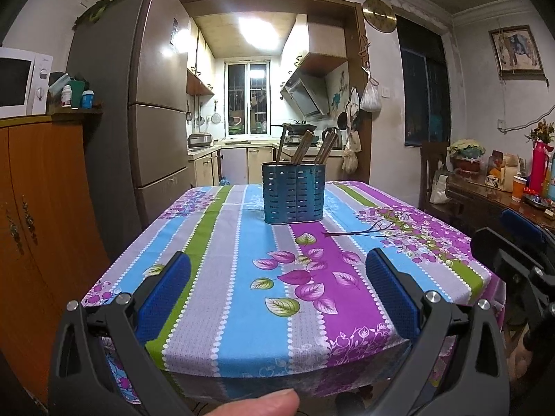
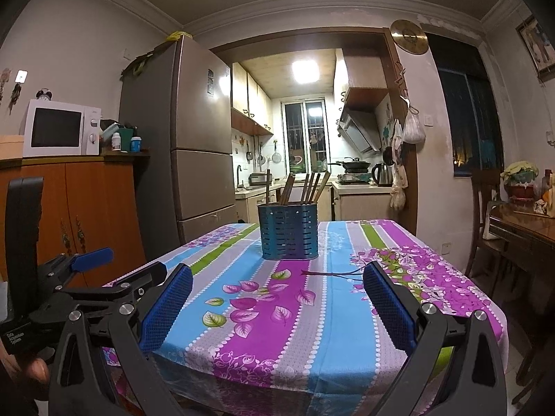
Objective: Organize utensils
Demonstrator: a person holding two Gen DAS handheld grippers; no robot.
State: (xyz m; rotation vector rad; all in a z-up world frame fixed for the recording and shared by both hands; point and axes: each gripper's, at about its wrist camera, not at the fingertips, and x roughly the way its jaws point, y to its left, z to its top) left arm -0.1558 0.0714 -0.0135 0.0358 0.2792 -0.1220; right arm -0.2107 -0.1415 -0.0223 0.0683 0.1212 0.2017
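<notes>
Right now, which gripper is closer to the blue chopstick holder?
Neither clearly. The left gripper and right gripper both hang open at the table's near edge, with the blue chopstick holder standing well ahead, about equally far.

A blue slotted metal utensil holder (image 1: 293, 193) (image 2: 288, 230) is standing upright at the centre of the frame, toward the far end of the striped floral tablecloth. Brown wooden chopsticks (image 1: 305, 147) (image 2: 310, 187) are leaning inside it, tips poking above its rim.

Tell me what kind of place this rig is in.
Looks like a home dining area opening onto a small kitchen: a cloth-covered table with a blue utensil holder, a tall fridge, a microwave.
</notes>
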